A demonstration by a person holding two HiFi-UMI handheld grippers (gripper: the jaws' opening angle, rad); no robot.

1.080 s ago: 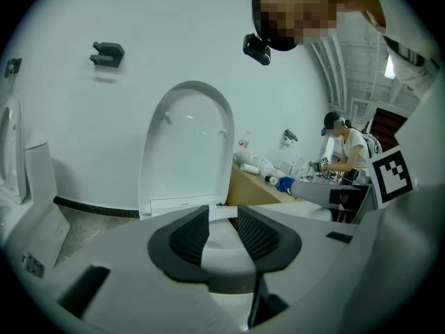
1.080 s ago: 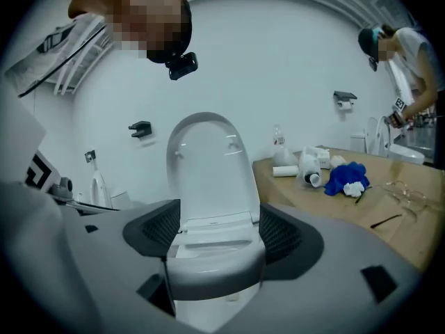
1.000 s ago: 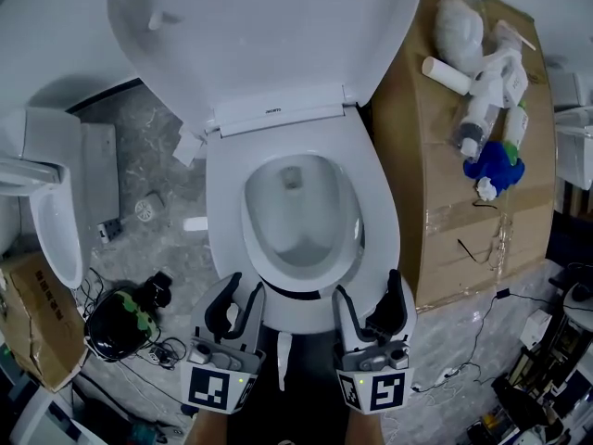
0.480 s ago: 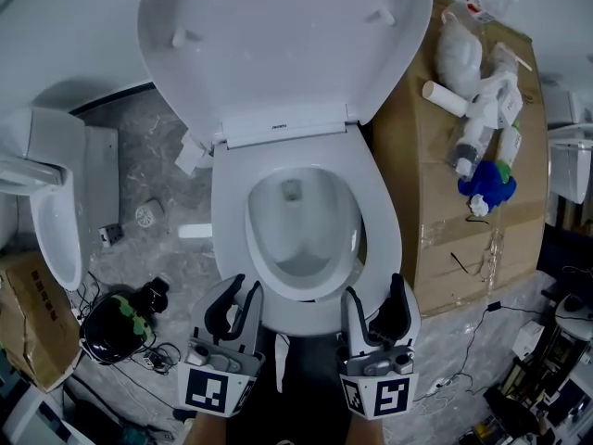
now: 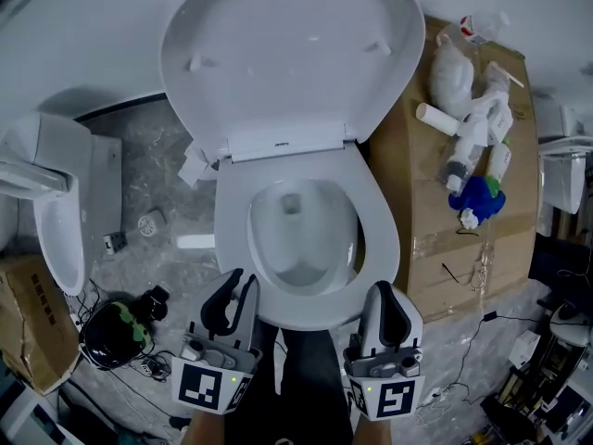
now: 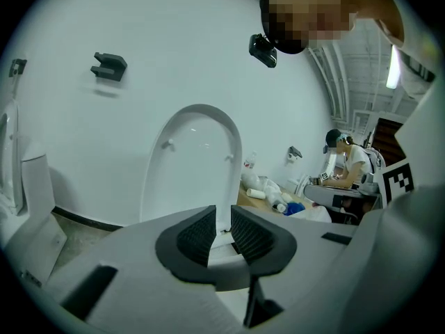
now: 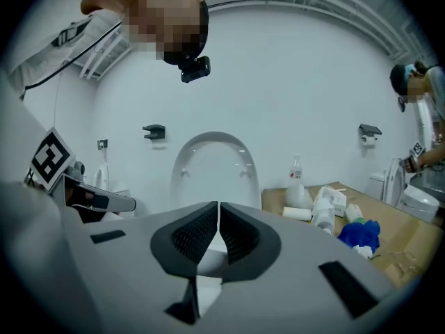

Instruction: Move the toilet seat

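Note:
The white toilet has its lid (image 5: 296, 54) tilted up against the wall and its seat (image 5: 380, 230) lying flat on the bowl. Both grippers hover just off the front rim of the seat, apart from it. My left gripper (image 5: 241, 286) is at the front left; its jaws have just been closing and a narrow gap remains with nothing in it. My right gripper (image 5: 383, 293) is at the front right; its jaws have just closed together, empty. The raised lid (image 6: 191, 165) shows beyond the left gripper (image 6: 222, 218). The lid (image 7: 214, 165) also stands beyond the right gripper (image 7: 217, 214).
A cardboard sheet (image 5: 463, 248) right of the toilet carries bottles, a paper roll and a blue object (image 5: 477, 197). A second toilet (image 5: 56, 221) stands at the left. Cables and a black device (image 5: 116, 327) lie on the floor, beside a cardboard box (image 5: 28, 323).
The right jaws, wide apart over the seat's front rim before, have come together. The left jaws narrowed. Both grippers drew back off the rim, and more of the lid shows.

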